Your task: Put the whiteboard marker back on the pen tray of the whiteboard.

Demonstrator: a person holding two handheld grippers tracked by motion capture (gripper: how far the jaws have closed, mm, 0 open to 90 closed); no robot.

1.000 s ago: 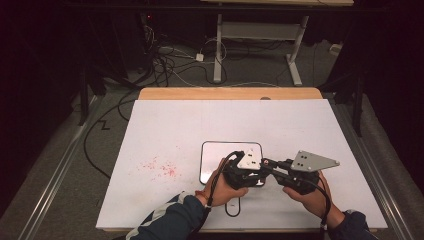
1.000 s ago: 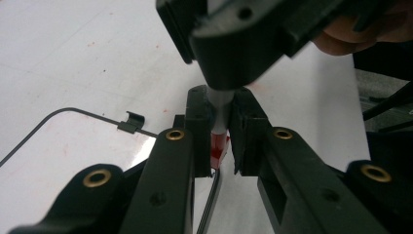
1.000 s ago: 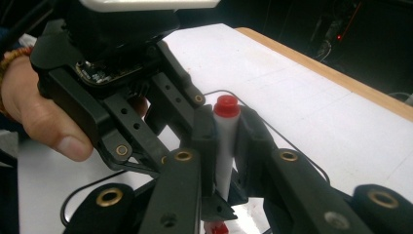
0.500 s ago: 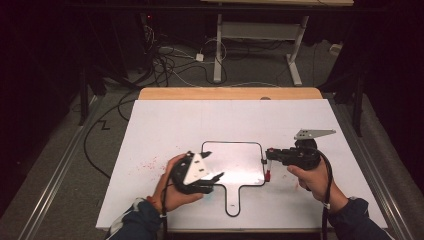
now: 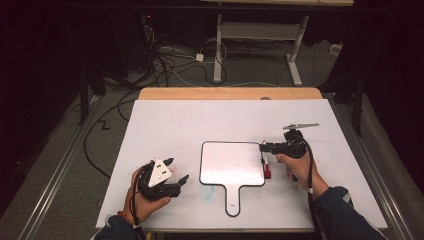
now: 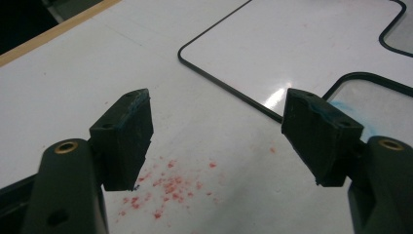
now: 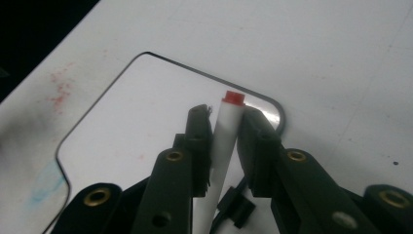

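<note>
A white handled whiteboard (image 5: 232, 162) with a black rim lies in the middle of the white table (image 5: 165, 125). At its right edge my right gripper (image 5: 263, 146) points left, shut on a white marker (image 5: 266, 170) with a red end. In the right gripper view the marker (image 7: 225, 141) sits between the pads of the right gripper (image 7: 226, 114), whose jaws have just been easing open and still touch it. My left gripper (image 5: 177, 169) is left of the board. Its jaws have just been opening, and the left gripper (image 6: 219, 102) stands open and wide with nothing between its pads.
Red flecks (image 6: 165, 187) stain the table under the left gripper. A faint blue smudge (image 7: 46, 187) marks the board near its handle (image 5: 233, 200). A wooden strip (image 5: 230, 93) runs along the table's far edge, with cables (image 5: 170, 60) on the floor beyond.
The two grippers, close together over the board's near edge a second ago, have parted. The left one went left and opened. The right one went right with the marker.
</note>
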